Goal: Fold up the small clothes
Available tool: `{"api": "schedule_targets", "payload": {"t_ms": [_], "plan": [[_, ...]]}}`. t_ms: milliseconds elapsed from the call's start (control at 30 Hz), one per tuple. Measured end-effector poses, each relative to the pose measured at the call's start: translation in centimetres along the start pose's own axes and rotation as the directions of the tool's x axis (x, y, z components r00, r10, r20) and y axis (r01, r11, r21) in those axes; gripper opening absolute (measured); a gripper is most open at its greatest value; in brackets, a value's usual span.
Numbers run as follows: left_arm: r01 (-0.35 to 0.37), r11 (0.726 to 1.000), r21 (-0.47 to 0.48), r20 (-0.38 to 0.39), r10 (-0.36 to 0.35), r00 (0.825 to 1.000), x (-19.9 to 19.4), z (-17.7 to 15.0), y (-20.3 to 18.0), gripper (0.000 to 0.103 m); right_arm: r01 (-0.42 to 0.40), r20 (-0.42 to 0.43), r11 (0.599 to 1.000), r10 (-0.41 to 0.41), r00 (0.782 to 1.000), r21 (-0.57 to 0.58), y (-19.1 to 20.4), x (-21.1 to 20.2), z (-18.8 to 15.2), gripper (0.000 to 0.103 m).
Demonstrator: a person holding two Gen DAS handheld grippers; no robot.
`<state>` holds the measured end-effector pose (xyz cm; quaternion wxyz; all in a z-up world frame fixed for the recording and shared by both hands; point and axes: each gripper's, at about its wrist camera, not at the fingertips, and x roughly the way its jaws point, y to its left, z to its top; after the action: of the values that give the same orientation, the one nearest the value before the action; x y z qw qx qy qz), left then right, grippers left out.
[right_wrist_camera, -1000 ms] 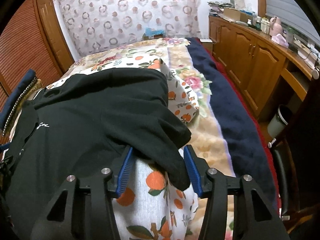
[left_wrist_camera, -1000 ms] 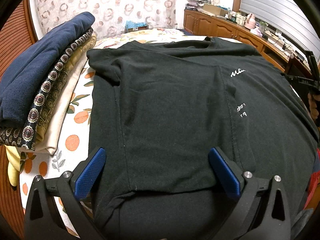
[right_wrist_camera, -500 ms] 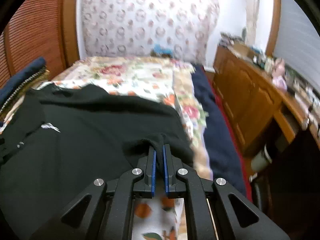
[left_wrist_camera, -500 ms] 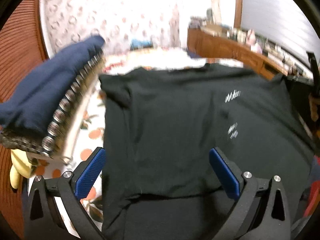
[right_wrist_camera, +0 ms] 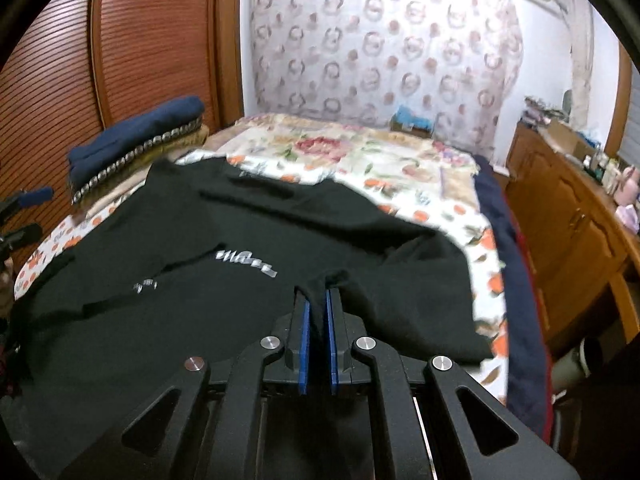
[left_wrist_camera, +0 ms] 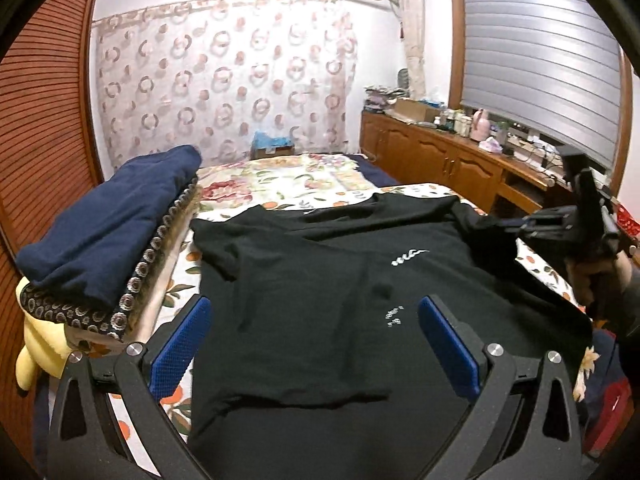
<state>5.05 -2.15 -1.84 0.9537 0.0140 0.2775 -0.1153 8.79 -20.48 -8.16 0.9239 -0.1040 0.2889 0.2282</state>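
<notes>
Fabric of the black T-shirt [right_wrist_camera: 256,320] is pinched between the closed blue pads of the right gripper [right_wrist_camera: 318,312]; the pinched part appears to be the shirt's right sleeve, drawn up into a small ridge at the fingertips. From that grip the garment is spread away to the left and forward across the floral bedspread [right_wrist_camera: 360,160], its white chest print lying just beyond the pads. The left gripper [left_wrist_camera: 312,332] is held with its jaws wide apart, nothing between them, above the hem end of the shirt; whether its pads touch the cloth cannot be told. The shirt's long axis is seen to run from that hem away toward the neckline, so an inward fold of the sleeve would be carried across it, toward the left. The right gripper alone holds the cloth, and it is judged the one placed for that fold. Farther off at the left, a stack of folded clothes [left_wrist_camera: 108,236] is set just beside the shirt's other sleeve.
</notes>
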Motion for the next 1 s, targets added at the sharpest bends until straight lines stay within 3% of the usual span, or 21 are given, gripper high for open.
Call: {"api": "schedule_targets", "payload": {"t_ms": [133,300,567,700,1000], "plan": [[0.022,1.000,-0.006,0.013,-0.022,1.000,-0.1,0.1,-0.6,0.103,-0.008,-0.023,1.000,0.008,1.000,0.010,0.5,-0.4,-1.2,0.012],[0.028,1.000,0.005,0.024,-0.028,0.999,-0.3,0.1,-1.2,0.103,-0.036,-0.002,0.999,0.036,0.999,0.023,0.2,-2.3,-0.1,0.038],[0.036,0.999,0.016,0.028,-0.037,0.999,-0.3,-0.2,-2.0,0.103,0.053,0.019,0.995,-0.054,0.998,0.083,-3.1,-4.3,-1.1,0.045],[0.040,0.999,0.019,0.025,-0.041,0.999,-0.2,-0.3,-2.4,0.103,0.106,0.010,0.990,-0.108,0.994,0.096,-4.7,-4.4,-1.7,0.055],[0.041,0.999,0.020,0.004,-0.041,0.999,0.3,-0.7,-2.9,0.103,0.187,-0.133,0.967,-0.165,0.977,0.174,-8.5,0.4,-2.1,0.056]]}}
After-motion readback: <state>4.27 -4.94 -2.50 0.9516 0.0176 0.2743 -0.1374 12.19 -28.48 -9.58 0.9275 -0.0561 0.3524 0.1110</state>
